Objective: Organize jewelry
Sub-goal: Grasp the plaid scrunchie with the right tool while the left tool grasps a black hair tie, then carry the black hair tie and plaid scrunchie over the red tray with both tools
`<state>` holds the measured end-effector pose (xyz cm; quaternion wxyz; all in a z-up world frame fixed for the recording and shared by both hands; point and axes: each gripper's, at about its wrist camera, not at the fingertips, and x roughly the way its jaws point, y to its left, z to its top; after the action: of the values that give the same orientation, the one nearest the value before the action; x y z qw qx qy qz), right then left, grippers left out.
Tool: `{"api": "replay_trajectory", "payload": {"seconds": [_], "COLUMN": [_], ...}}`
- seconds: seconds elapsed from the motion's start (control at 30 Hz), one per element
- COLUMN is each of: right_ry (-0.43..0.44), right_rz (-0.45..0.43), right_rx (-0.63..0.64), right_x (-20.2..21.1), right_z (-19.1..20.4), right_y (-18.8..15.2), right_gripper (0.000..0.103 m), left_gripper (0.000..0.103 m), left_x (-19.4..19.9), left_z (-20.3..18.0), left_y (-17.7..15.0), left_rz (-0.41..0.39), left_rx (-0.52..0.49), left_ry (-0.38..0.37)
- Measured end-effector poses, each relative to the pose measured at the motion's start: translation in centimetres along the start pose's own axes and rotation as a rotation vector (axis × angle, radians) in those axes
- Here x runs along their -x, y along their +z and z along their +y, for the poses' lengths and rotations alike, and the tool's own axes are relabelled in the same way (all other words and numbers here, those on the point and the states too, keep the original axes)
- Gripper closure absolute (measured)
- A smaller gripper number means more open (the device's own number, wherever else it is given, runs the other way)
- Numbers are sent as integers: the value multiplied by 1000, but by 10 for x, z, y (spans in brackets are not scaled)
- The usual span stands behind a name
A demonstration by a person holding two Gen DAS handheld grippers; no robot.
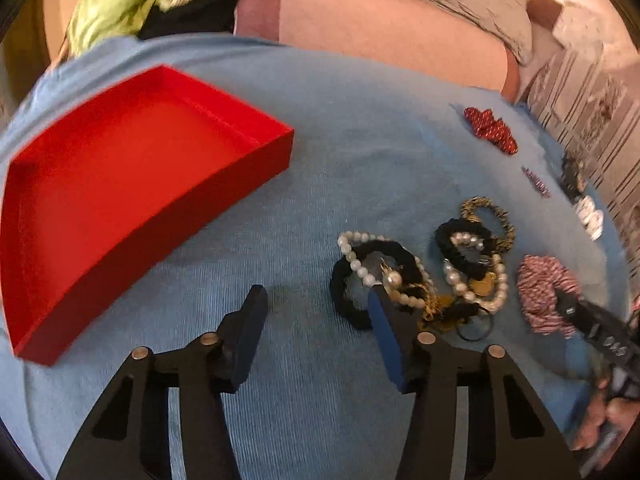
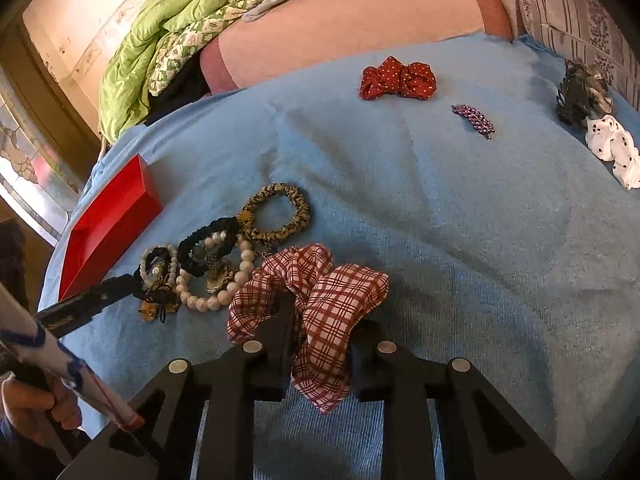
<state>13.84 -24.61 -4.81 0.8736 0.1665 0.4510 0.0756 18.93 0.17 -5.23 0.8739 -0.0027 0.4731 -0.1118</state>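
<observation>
An empty red box sits on the blue towel at the left; its end shows in the right wrist view. A pile of pearl bracelets and black hair ties lies right of my left gripper, which is open and empty, its right finger touching the pile's edge. My right gripper is closed around a red-and-white checked scrunchie, which rests on the towel; it also shows in the left wrist view. The pile shows in the right wrist view too.
A red dotted bow, a purple hair clip, a dark claw clip and a white dotted scrunchie lie farther back on the towel. A leopard-print hair tie lies beside the pile. Green bedding lies behind.
</observation>
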Motion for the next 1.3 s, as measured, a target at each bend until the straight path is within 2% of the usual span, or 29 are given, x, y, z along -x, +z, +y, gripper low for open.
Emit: {"api": "replay_trajectory", "payload": {"seconds": [0.1,0.17,0.2,0.23,0.3,0.4,0.53,0.63,0.73,0.87,1.3], "right_ry": [3,2,2,2,11,27,26,9,3,10,62], "right_rz": [1,1,0,-1,-10,-45,-125,-165,-174,-183,-190], "right_rx": [-1,1,4,4,1,10,52,87,106,104,165], "right_x": [-1,-1,0,0,3,13,31,39,41,44,39], "right_z": [-1,0,0,0,-1,2,13,21,25,23,52], "right_y": [1,1,1,0,1,2,4,4,2,3,4], "right_gripper": [79,79,79,79,79,79,79,80,80,80,80], "left_gripper": [69,73,86,95,95,96,96,96,96,96,96], "left_x": [-9,-14,-14,-13,-10,5,51,70,81,85,83], "left_z": [-12,-18,-21,-22,-25,-26,-39,-48,-49,-43,-1], "left_y": [1,4,4,4,3,3,5,4,5,4,6], "left_rz": [1,-3,-10,-9,-15,-64,-248,-327,-362,-379,-331], "left_rx": [-88,-124,-140,-148,-170,-169,-238,-274,-284,-270,-146], "left_ry": [71,94,86,75,70,-16,-83,-114,-134,-121,-45]}}
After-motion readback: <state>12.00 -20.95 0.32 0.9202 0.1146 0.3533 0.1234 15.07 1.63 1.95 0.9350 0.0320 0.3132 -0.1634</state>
